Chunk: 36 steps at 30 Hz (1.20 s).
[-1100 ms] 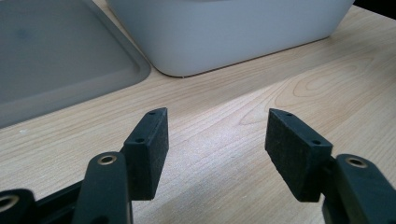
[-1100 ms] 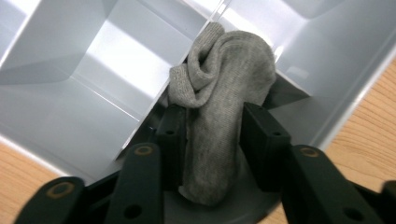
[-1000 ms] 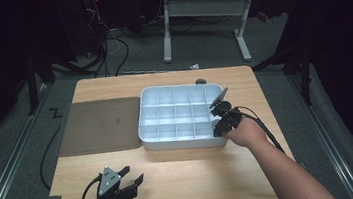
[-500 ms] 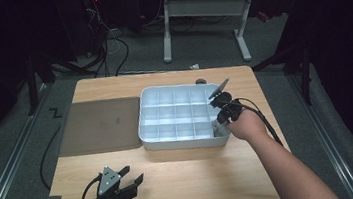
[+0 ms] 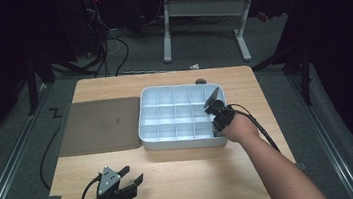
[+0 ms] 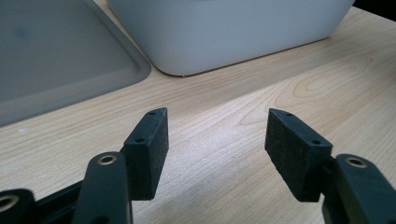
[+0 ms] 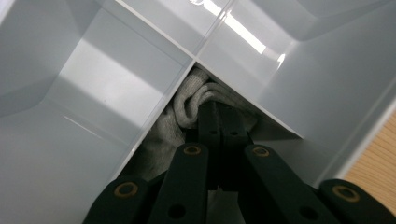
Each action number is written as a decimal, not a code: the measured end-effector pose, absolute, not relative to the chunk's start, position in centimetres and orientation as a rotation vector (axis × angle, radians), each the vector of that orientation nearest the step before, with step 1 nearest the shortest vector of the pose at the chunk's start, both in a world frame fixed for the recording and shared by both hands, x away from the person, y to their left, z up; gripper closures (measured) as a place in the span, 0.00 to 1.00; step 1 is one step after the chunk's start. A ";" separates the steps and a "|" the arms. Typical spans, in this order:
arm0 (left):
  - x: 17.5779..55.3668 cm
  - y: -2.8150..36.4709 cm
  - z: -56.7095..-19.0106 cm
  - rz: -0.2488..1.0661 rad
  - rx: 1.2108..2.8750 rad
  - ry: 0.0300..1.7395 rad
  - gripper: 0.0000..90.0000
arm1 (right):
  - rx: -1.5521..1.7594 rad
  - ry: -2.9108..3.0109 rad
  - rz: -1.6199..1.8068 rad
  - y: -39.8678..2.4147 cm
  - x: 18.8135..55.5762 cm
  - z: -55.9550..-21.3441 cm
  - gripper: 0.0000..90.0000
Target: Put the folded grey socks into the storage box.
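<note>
My right claw [image 7: 219, 116] has its jaws pressed flat together, having just closed, its tips poking down into a folded grey sock [image 7: 187, 105] that sits tucked in a compartment near the right front corner of the white divided bin [image 5: 169, 140]; whether any cloth is pinched between the pads I cannot tell. My left claw [image 6: 215, 140] rests with jaws wide apart and nothing between them, low over the wooden table [image 5: 198, 172] near its front edge, well apart from the bin, with the grey lid [image 5: 99, 126] lying flat just left of the bin.
</note>
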<state>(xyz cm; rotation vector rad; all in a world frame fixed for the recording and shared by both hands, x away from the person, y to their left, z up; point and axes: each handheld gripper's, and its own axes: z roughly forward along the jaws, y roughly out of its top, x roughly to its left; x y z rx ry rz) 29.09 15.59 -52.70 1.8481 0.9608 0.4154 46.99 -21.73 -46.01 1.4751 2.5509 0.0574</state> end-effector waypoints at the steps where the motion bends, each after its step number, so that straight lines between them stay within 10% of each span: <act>1: 29.1 15.6 -52.7 0.415 1.848 0.961 0.45 | 1.476 2.549 0.053 -21.7 47.0 -46.1 1.00; 36: 29.1 15.3 -52.8 0.415 1.862 0.959 0.45 | 1.560 2.537 0.285 -24.5 43.2 -42.4 0.90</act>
